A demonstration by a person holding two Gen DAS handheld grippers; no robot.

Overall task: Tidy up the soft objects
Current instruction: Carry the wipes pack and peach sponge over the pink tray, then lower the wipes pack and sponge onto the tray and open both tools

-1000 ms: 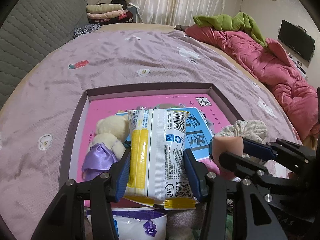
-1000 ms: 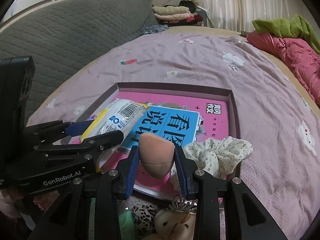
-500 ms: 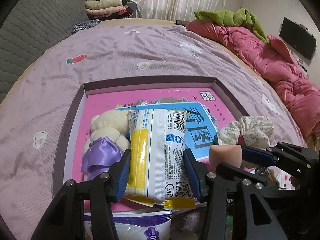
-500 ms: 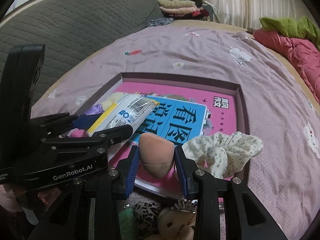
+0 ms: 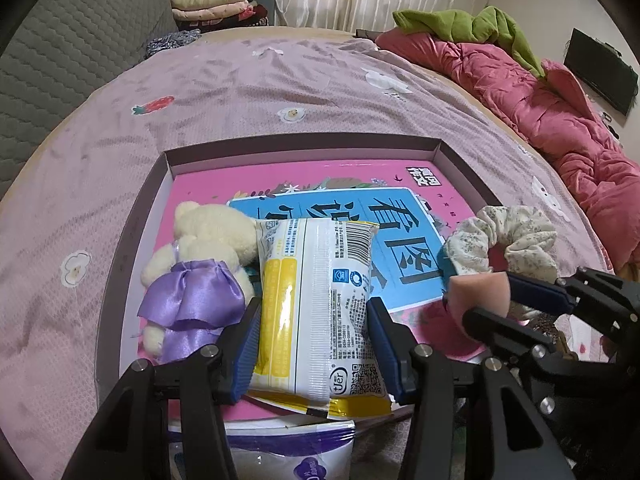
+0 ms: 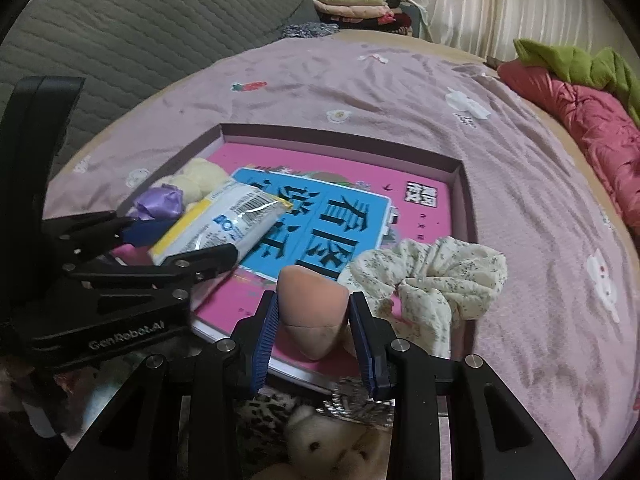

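Observation:
My left gripper [image 5: 314, 334] is shut on a white and yellow tissue pack [image 5: 316, 300] and holds it over the near left part of a shallow purple box [image 5: 304, 146] lined with a pink and blue book [image 5: 360, 216]. The pack also shows in the right wrist view [image 6: 218, 226]. A cream teddy bear in a purple dress [image 5: 200, 264] lies in the box just left of the pack. My right gripper [image 6: 314, 332] is shut on a peach makeup sponge [image 6: 312, 312] above the box's near edge. A floral scrunchie [image 6: 432, 276] lies on the box's right rim.
The box lies on a purple bedspread [image 5: 280, 80]. A purple-printed tissue pack [image 5: 280, 452] lies below my left gripper. A small bear [image 6: 324, 448] and a leopard-print item [image 6: 268, 412] lie below my right gripper. A red quilt [image 5: 540, 100] is heaped at the right.
Both grippers have moved forward and lower over the box with their loads. The bear and scrunchie show more fully.

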